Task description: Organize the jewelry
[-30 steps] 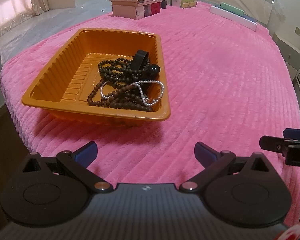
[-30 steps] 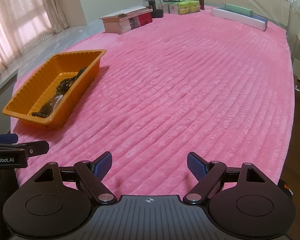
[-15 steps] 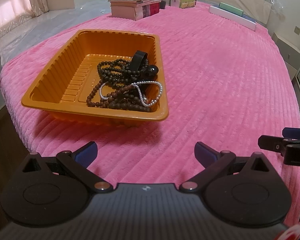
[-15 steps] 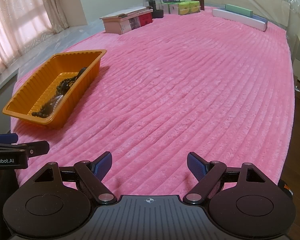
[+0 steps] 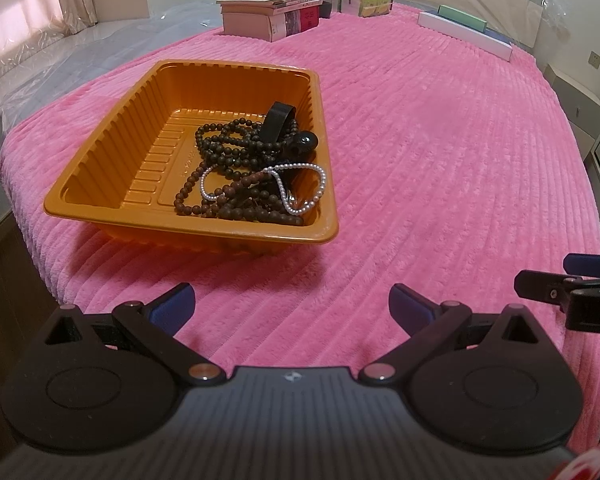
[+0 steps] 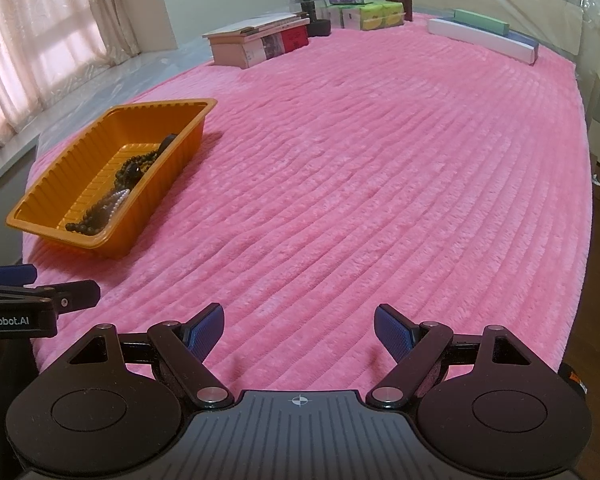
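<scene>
Both pairs of blue-padded fingers stand wide apart with nothing between them. In the left wrist view, the left gripper hangs over the fluffy pink ribbed blanket, and its blue finger pads touch nothing. Up at 11 o'clock from it, near the blanket's left edge, sits the orange plastic tray with ribbed walls. Inside the tray, piled against its right wall, lies a tangle of jewelry: long strings of dark brown round wooden beads, a thin string of small white pearls looped on top of the brown beads, a big shiny black bead and a flat black strap that leans up at the back of the pile. The left half of the tray floor is bare. At 3 o'clock in this view, the tip of the right gripper pokes in from the edge. In the right wrist view, this gripper also hangs over bare pink blanket, with the tray well apart from it at 10 o'clock. At 12 o'clock, at the far end of the blanket, sit a stack of pale books, some green and white tissue packs and a long white flat box.
</scene>
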### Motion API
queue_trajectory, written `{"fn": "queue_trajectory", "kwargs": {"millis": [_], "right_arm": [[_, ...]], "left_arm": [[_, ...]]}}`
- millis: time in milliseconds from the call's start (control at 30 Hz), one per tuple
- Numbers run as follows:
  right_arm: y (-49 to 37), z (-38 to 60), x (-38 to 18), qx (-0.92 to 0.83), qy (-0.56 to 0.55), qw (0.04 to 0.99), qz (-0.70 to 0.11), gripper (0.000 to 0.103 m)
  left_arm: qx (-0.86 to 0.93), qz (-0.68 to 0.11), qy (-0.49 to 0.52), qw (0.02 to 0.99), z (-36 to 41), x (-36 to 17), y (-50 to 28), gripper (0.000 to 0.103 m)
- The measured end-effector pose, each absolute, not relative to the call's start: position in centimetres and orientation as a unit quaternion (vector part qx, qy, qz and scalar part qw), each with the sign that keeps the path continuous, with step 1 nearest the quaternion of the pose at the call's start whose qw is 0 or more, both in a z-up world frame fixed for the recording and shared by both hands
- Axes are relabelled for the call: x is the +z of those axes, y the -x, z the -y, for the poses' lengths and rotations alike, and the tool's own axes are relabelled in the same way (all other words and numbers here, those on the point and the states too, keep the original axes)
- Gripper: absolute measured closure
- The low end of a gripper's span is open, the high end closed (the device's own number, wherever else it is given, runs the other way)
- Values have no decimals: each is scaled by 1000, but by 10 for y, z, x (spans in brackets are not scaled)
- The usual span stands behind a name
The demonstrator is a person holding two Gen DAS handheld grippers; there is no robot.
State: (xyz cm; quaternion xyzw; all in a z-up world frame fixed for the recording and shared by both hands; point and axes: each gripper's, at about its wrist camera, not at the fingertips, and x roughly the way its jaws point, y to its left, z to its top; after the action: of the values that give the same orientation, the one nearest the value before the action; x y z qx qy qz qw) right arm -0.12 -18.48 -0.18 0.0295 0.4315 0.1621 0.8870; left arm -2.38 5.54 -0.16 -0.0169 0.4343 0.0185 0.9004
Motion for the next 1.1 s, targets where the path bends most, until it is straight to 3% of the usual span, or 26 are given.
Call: {"fn": "queue_trajectory", "kwargs": {"millis": [1100], "right_arm": [[0, 169, 3, 173, -20, 886, -431, 21]], "left_arm": [[13, -429, 9, 903, -50, -1, 24, 0]]}}
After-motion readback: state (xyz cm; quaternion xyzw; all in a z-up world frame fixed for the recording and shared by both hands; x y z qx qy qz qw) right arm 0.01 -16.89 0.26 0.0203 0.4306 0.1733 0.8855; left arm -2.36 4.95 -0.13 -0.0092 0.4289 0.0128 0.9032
